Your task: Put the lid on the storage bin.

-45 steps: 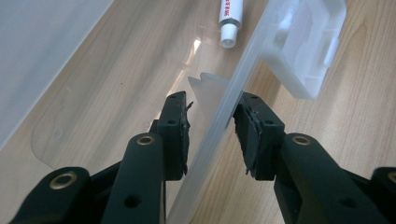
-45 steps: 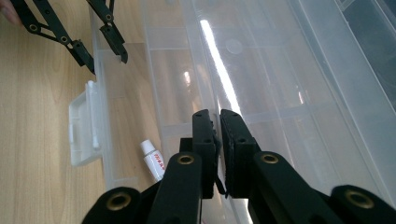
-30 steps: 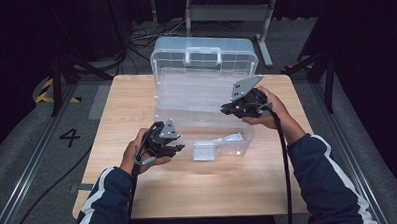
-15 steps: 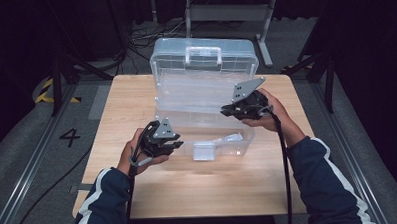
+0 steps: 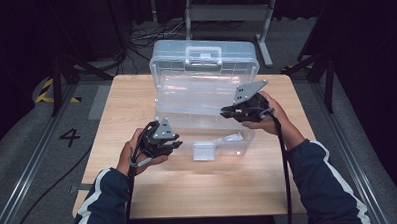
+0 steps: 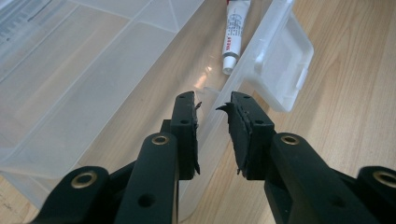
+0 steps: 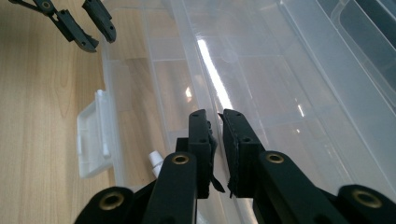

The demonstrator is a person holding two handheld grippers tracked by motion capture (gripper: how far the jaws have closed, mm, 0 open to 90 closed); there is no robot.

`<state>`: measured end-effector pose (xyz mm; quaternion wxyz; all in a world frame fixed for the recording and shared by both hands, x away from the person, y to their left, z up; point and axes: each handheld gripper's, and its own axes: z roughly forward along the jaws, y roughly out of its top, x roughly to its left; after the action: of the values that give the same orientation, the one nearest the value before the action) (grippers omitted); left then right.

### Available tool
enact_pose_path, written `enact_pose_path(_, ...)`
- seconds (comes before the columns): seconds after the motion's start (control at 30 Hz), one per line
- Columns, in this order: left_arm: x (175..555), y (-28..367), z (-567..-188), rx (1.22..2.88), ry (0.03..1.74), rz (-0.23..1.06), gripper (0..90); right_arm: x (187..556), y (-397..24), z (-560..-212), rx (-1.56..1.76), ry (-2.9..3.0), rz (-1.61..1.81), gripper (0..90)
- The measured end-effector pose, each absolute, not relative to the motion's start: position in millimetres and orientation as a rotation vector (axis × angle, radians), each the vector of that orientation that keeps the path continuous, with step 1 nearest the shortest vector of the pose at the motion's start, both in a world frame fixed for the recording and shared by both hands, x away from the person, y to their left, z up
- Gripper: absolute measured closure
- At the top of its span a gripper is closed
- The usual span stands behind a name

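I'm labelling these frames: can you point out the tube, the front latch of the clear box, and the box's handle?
tube (image 6: pixel 235 35): left gripper view, on its white printed body.
front latch (image 6: pixel 285 65): left gripper view, on the flap's flat face.
handle (image 5: pixel 203 54): high view, on the lid's grip bar.

The open box (image 5: pixel 206 111) sat mid-desk (image 5: pixel 136 94), lid (image 5: pixel 204 56) leaning back behind it. Your left tool (image 5: pixel 173 144) was at its front left corner, your right tool (image 5: pixel 225 111) over its right side. A tube (image 6: pixel 236 35) lay inside by the front wall, just behind the latch (image 5: pixel 204 151).
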<state>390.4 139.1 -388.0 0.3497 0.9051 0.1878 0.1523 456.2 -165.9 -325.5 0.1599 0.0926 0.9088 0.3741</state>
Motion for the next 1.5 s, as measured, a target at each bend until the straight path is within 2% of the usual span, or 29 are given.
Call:
enact_pose_path(0.43, 379.7, 162.9, -375.1, 2.303, 0.516, 0.395, 76.0, 451.6, -168.6, -330.6, 0.262, 2.559, 1.106, 83.0)
enact_pose_path(0.6, 376.1, 182.5, -370.5, 2.257, 0.563, 0.414, 81.7, 452.8, -168.6, -330.2, 0.255, 2.565, 1.107, 83.4)
enact_pose_path(0.7, 378.7, 194.6, -369.2, 2.218, 0.609, 0.43, 89.7, 452.2, -168.6, -330.4, 0.259, 2.561, 1.107, 83.4)
enact_pose_path(1.13, 408.6, 223.6, -364.9, 2.097, 0.77, 0.612, 90.0, 451.0, -169.1, -331.5, 0.264, 2.552, 1.115, 83.4)
enact_pose_path(1.5, 444.3, 230.4, -365.0, 1.97, 0.818, 0.547, 90.0, 448.5, -168.4, -331.9, 0.263, 2.54, 1.1, 83.2)
